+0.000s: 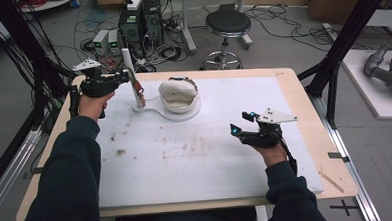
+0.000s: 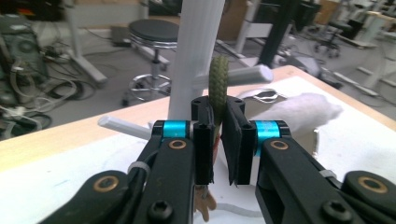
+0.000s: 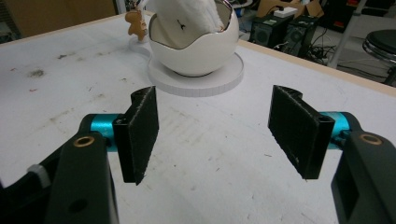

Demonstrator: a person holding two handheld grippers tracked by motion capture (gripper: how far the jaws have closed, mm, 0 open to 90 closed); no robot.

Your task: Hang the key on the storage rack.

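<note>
At the left of the table [image 1: 304, 116] our left claw [image 2: 217, 135] is pinched on a green braided strap [image 2: 218, 84], right against the white peg stand [image 2: 196, 51], with a small brown charm [image 2: 205, 203] dangling below the jaws. The strap sits between two of the stand's pegs, so we judge the step to be hanging it on the peg [image 2: 243, 74] just beside it. To do that well, we should carry the loop over the peg's tip, let it settle, and only then loosen the grip, without nudging the slim post. Further right stands the white egg-shaped bowl [image 1: 178, 93] on its round base. At the right, our right claw [image 3: 212, 135] waits wide open and empty over bare table, well apart.
</note>
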